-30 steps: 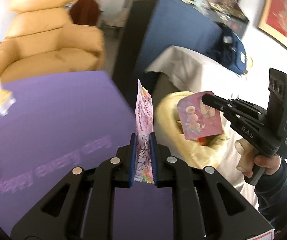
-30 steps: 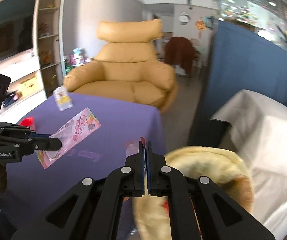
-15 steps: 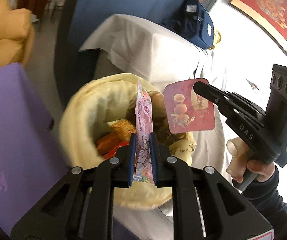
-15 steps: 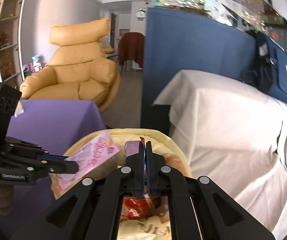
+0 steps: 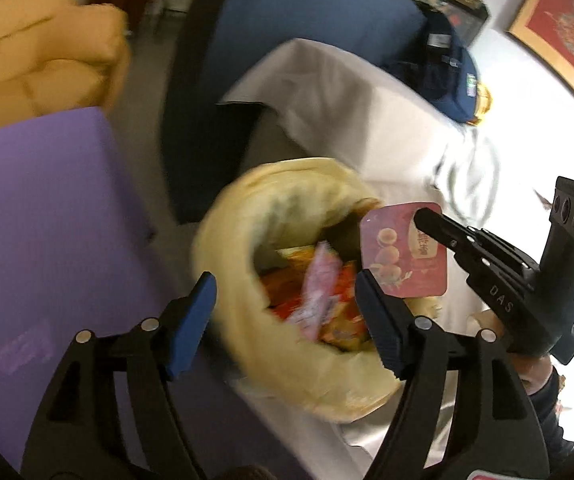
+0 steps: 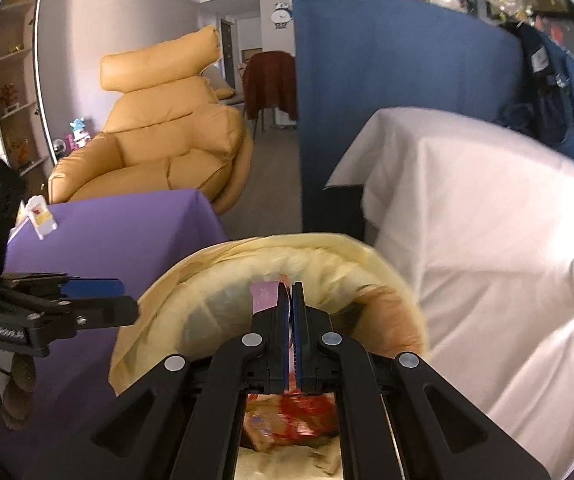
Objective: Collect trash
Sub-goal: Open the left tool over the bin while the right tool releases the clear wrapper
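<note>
Release looked done on the left: the left gripper (image 5: 283, 320) had just spread its jaws, nothing between them, and the pink wrapper (image 5: 319, 288) lay below inside the yellow bin bag (image 5: 223, 248). The right gripper (image 6: 291, 292), beside it, pinched the red packet (image 5: 403, 250) above the bag's mouth; opening there should drop it cleanly.

The trash bag (image 5: 247, 216) is pale yellow, mouth rolled open and wide, sitting right beside the corner of the purple table (image 5: 47, 200). Inside it there's a heap of orange and red snack wrappers (image 5: 343, 320), with a long pink wrapper (image 5: 319, 288) lying loose on top, a bit blurred. A flat pink packet (image 5: 399, 252) printed with round cakes is upright over the bag's far rim. One small white-and-yellow packet (image 6: 41, 220) is on the table, well apart from the bag.
</note>
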Tool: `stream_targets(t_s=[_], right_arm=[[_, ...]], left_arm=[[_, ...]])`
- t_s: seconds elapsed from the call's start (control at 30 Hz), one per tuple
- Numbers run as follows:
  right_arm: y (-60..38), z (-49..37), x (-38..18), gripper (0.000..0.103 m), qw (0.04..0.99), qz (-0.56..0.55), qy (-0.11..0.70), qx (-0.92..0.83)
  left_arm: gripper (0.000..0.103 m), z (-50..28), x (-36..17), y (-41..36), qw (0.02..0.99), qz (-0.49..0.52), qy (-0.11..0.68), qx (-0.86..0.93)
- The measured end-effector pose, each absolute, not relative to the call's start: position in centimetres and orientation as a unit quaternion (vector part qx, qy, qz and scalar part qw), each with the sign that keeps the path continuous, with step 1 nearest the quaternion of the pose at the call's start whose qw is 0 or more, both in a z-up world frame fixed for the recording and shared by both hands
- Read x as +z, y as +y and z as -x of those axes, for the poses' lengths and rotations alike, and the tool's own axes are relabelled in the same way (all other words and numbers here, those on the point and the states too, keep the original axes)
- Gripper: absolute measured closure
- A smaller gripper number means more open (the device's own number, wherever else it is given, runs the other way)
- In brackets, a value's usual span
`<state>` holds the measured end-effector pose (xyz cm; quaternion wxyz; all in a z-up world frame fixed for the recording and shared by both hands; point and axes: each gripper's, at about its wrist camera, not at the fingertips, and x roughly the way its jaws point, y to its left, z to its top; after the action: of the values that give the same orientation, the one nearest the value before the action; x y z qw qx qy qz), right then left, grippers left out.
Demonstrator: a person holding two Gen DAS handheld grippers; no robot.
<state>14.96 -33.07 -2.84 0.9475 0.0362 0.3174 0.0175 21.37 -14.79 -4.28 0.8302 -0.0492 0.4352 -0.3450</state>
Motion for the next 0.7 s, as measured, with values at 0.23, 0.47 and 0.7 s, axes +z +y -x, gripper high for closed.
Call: stream_targets(t_s=[0.23,0.47,0.7], right_arm=[[-31.7,-16.1,-5.5,0.098,0.928,-0.071,0.360,0.057],[-30.6,-15.6,-6.0,0.098,0.926,-0.056,0.370,0.049],[-29.7,-14.3,-5.7,0.098,0.926,-0.028,0.376,0.037]], left_arm=[[0.034,-17.5,-3.9,-9.2,0.859,0.028,0.440,-0.261],[0.033,-12.1,-2.7,-2.6,0.888,0.024,0.419,-0.186],[0.034,-6.3,-2.1,2.7,0.916,0.046,0.385,-0.101]])
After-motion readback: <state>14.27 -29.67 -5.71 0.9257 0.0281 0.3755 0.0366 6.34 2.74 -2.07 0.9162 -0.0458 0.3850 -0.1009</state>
